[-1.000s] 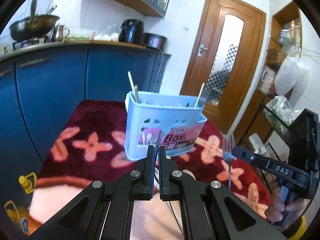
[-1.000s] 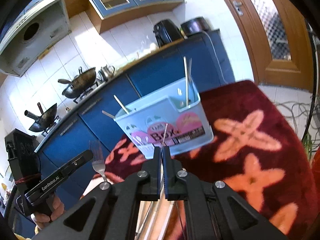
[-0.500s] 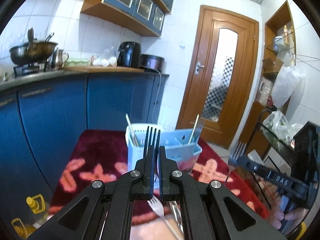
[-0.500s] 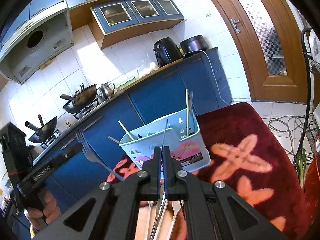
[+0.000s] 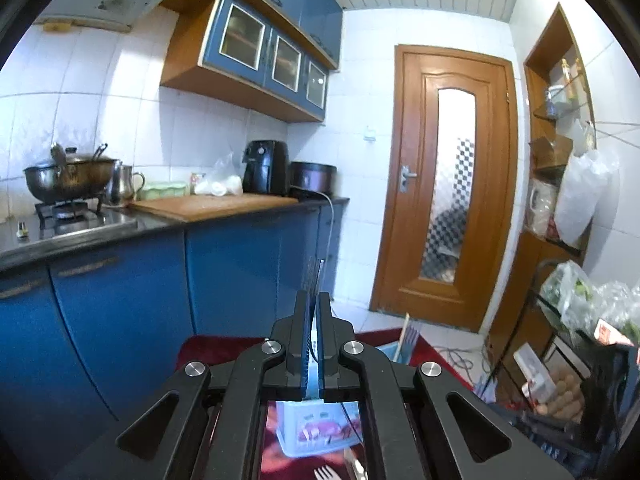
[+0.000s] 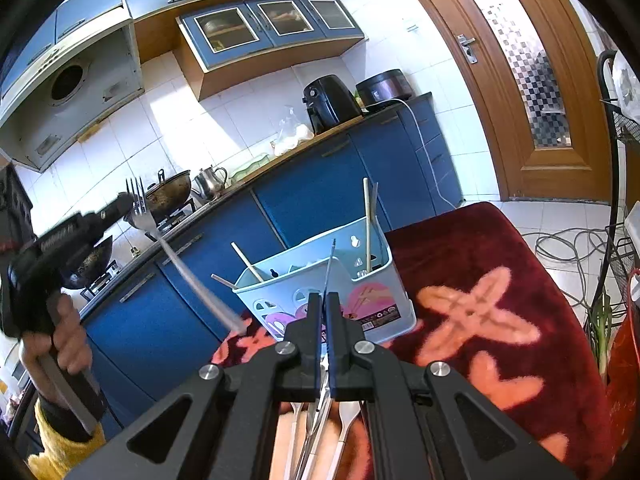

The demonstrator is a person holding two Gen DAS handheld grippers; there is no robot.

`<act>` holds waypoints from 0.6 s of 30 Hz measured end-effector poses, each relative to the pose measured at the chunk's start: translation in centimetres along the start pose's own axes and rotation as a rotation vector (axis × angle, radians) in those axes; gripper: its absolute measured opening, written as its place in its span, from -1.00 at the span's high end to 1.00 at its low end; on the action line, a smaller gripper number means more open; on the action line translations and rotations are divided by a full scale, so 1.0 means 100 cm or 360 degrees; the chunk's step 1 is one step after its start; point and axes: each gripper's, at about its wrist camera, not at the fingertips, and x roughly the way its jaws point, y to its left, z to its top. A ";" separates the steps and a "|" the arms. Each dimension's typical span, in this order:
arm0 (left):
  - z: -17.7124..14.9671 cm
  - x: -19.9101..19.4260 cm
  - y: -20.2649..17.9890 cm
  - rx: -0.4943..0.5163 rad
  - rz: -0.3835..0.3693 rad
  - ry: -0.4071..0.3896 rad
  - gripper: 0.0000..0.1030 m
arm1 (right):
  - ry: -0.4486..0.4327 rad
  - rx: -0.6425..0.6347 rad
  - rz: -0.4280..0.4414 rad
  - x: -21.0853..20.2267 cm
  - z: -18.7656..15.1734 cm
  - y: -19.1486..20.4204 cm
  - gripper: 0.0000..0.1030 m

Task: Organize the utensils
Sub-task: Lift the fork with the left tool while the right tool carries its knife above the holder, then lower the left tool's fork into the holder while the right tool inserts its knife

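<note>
Forks of shiny steel sit clamped in both our grippers, the left gripper (image 6: 130, 206) raising its fork (image 6: 140, 212) tines-up, left of the pale-blue plastic caddy (image 6: 320, 280), the right gripper (image 6: 325, 300) nearer.

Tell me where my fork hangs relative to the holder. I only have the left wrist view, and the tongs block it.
Observer: In the right wrist view, the left tongs grip the fork just below its tines. The tines point up and the blurred handle slants down beside the holder, not inside it.
Operator: Report the other side.
Observer: The right tongs are shut on a thin metal utensil aimed at the holder.
Operator: Check the holder's far end.
Observer: Two pale sticks lean out of its left end, as pictured.
</note>
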 end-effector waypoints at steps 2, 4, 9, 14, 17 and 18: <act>0.010 0.003 0.001 0.0007 0.0034 -0.0029 0.96 | 0.0002 0.0000 -0.0002 0.000 0.000 0.000 0.94; 0.018 0.007 0.001 0.0011 0.0067 -0.0053 0.96 | -0.0002 0.0002 -0.0004 -0.001 0.000 -0.003 0.94; 0.034 0.018 0.007 0.0003 0.0136 -0.0078 0.96 | -0.0001 0.0016 -0.0006 0.001 0.000 -0.007 0.94; 0.039 0.031 0.014 0.0000 0.0200 -0.0089 0.96 | -0.0005 0.0027 -0.0012 0.001 0.001 -0.012 0.94; 0.036 0.043 0.016 -0.0005 0.0215 -0.0065 0.95 | -0.0008 0.0030 -0.0013 0.001 0.002 -0.014 0.94; 0.034 0.047 0.017 -0.0007 0.0218 -0.0053 0.95 | -0.0009 0.0031 -0.0013 0.001 0.002 -0.015 0.94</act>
